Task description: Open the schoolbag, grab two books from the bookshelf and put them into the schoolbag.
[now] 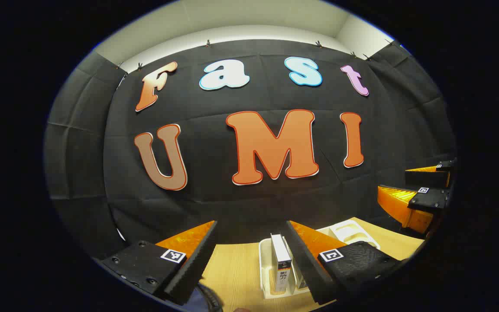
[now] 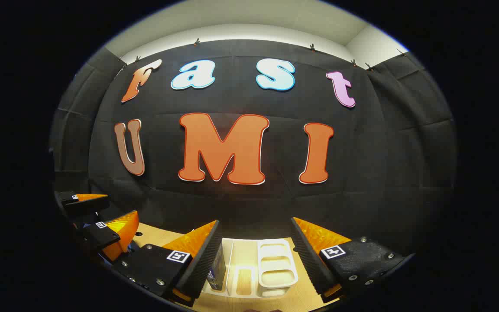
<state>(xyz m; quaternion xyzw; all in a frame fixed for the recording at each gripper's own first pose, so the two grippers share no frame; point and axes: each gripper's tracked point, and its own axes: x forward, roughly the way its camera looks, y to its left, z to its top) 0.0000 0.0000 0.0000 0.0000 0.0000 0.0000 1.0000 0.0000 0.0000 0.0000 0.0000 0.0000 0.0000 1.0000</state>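
- The left gripper (image 1: pixel 251 247) was seen with its fingers (image 1: pixel 197 255) spread wide apart, and nothing was held between them.
- The right gripper (image 2: pixel 256 245) was likewise seen with its fingers (image 2: pixel 204 255) spread wide, and nothing was gripped.
- Both grippers were held above a light wooden table (image 1: pixel 232 268), pointed toward the black cloth wall (image 1: pixel 254 203) of the booth.
- In the left gripper view, a white bookshelf (image 1: pixel 266 273) was seen on the table below the gap between the fingers, toward the right finger.
- A book (image 1: pixel 280 262) with a white spine was seen standing upright in the bookshelf, just beside the inner edge of the right finger.
- The right gripper (image 1: pixel 414 184) was also seen at the far right of the left gripper view, its fingers apart.
- In the right gripper view, the bookshelf (image 2: pixel 275 264) was seen between the fingers, with open white compartments.
- A dark-covered book (image 2: pixel 218 271) was seen upright at the bookshelf's left end, next to the left finger.
- The left gripper (image 2: pixel 98 212) was seen at the lower left of the right gripper view, its fingers apart.
- At the bottom edge of the left gripper view, a dark object (image 1: pixel 208 299) was seen; whether it was the schoolbag could not be told.
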